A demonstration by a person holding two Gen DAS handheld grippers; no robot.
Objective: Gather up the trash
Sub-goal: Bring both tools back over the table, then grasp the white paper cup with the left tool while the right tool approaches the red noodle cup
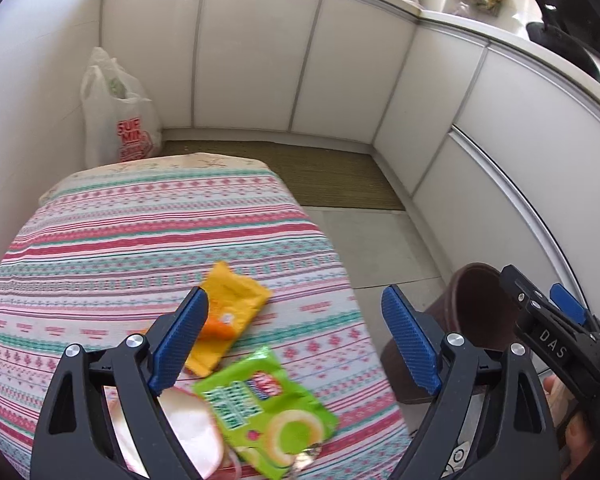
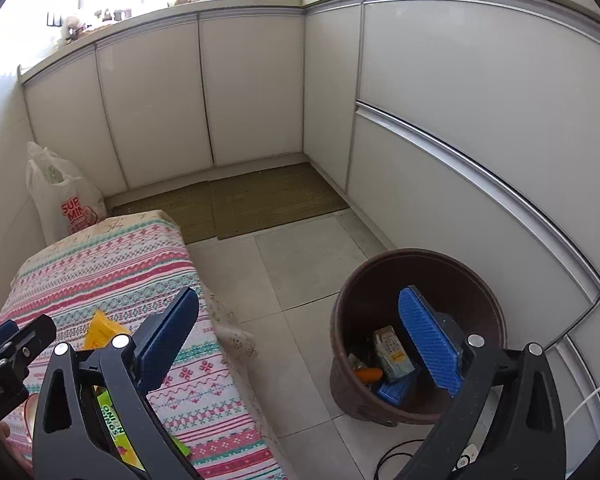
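Observation:
A yellow-orange wrapper [image 1: 230, 314] and a green snack packet [image 1: 266, 408] lie on the table's striped cloth [image 1: 112, 256], with a pink-white item [image 1: 188, 432] beside them near the front edge. My left gripper [image 1: 296, 328] hovers above them, open and empty, its left finger over the yellow wrapper. A brown bin [image 2: 416, 336] stands on the floor to the right of the table and holds a small carton [image 2: 392, 354], an orange piece and a blue item. My right gripper [image 2: 300, 336] hangs open and empty between table and bin. The wrappers [image 2: 100, 330] peek out behind its left finger.
White cabinet doors [image 2: 252, 88] run along the back and right under a cluttered counter. A white plastic shopping bag [image 1: 118, 114] stands in the far left corner. A woven mat [image 2: 260, 196] covers the floor by the cabinets. A cable [image 2: 396, 454] lies near the bin.

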